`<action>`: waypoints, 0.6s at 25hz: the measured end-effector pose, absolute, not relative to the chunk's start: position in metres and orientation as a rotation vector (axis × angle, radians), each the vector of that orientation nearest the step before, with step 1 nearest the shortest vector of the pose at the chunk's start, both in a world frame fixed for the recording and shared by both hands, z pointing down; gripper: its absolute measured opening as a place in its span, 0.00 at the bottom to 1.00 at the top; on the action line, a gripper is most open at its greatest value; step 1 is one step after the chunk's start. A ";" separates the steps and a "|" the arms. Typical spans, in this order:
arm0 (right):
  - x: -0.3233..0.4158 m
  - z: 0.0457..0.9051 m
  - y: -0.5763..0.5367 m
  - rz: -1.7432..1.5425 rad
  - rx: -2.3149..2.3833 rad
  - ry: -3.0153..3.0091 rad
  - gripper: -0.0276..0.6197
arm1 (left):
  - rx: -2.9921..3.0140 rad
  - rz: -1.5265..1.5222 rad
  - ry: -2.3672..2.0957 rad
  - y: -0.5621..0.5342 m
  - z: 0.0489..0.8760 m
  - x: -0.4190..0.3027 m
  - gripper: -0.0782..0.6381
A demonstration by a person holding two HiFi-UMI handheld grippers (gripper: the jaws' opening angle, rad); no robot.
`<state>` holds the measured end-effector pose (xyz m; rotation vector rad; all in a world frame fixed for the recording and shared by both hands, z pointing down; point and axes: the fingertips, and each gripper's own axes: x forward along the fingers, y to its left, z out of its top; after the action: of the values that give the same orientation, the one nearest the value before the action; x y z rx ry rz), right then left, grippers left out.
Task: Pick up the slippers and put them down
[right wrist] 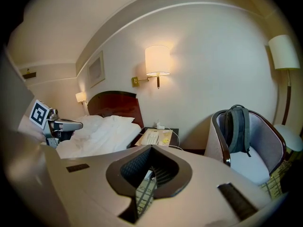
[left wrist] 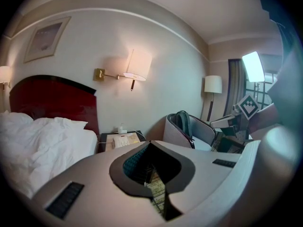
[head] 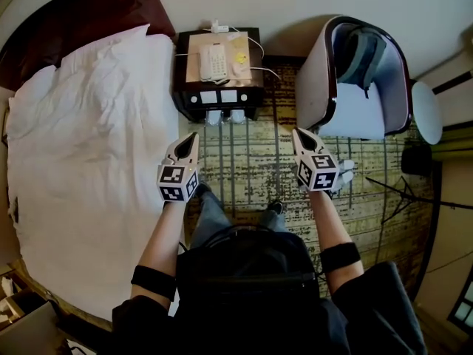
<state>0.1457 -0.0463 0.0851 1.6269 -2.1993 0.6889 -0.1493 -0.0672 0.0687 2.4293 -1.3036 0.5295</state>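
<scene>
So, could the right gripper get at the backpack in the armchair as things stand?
Probably yes: the armchair opens toward the right gripper, nothing stands between, and the backpack sits exposed against its back. The shut jaws would need opening first.

Hotel room: bed (head: 81, 146), bedside phone (head: 213, 62)

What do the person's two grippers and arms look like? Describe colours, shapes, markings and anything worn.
The left gripper and right gripper are pale grey shells tapering to a point, dark inside. Each carries a white cube with black square markers. A black band circles each arm, and the clothing is dark.
</scene>
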 end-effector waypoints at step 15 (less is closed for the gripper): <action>0.131 0.079 -0.051 0.667 1.604 -2.231 0.06 | 2.463 0.565 -1.268 -0.070 0.070 -0.149 0.11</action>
<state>0.1308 -0.0514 0.0792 1.6039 -2.2308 0.6665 -0.1486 -0.0699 0.0695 2.4630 -1.2681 0.5651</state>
